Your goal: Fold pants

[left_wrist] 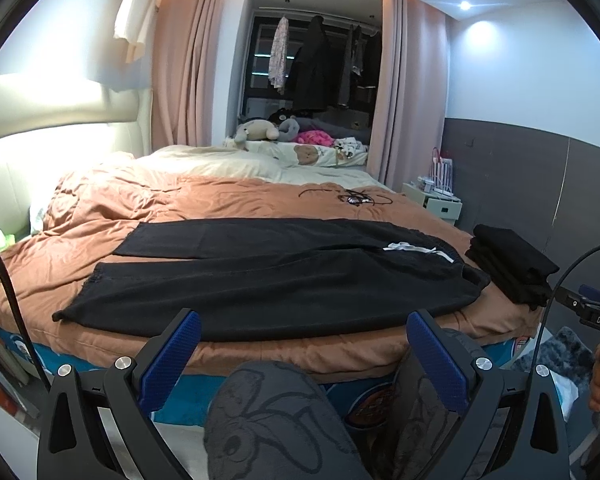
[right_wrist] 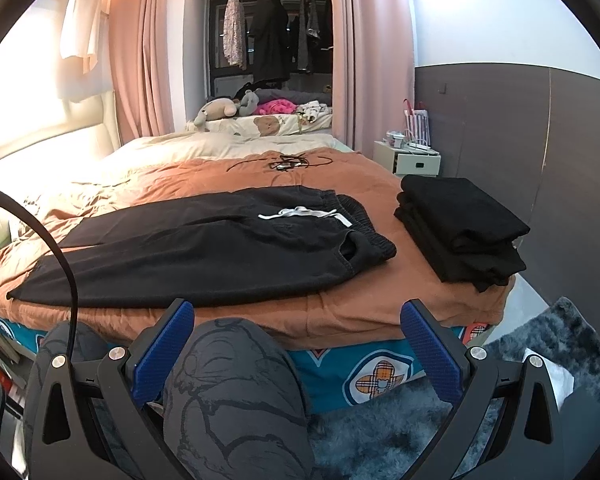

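Observation:
Black pants (left_wrist: 268, 276) lie flat and spread lengthwise on the orange bedspread (left_wrist: 148, 204), legs to the left, waistband with a white drawstring (left_wrist: 412, 249) to the right. They also show in the right wrist view (right_wrist: 204, 248), drawstring (right_wrist: 300, 214) near the waistband. My left gripper (left_wrist: 304, 334) is open and empty, held in front of the bed's near edge, short of the pants. My right gripper (right_wrist: 296, 322) is open and empty, also before the near edge, facing the waistband end.
A stack of folded black garments (right_wrist: 460, 224) sits on the bed's right corner, also in the left wrist view (left_wrist: 512, 268). Black cables (right_wrist: 284, 164) lie further back on the bedspread. The person's knees (right_wrist: 236, 392) are between the grippers. A nightstand (right_wrist: 412, 160) stands at right, grey rug (right_wrist: 540, 360) below.

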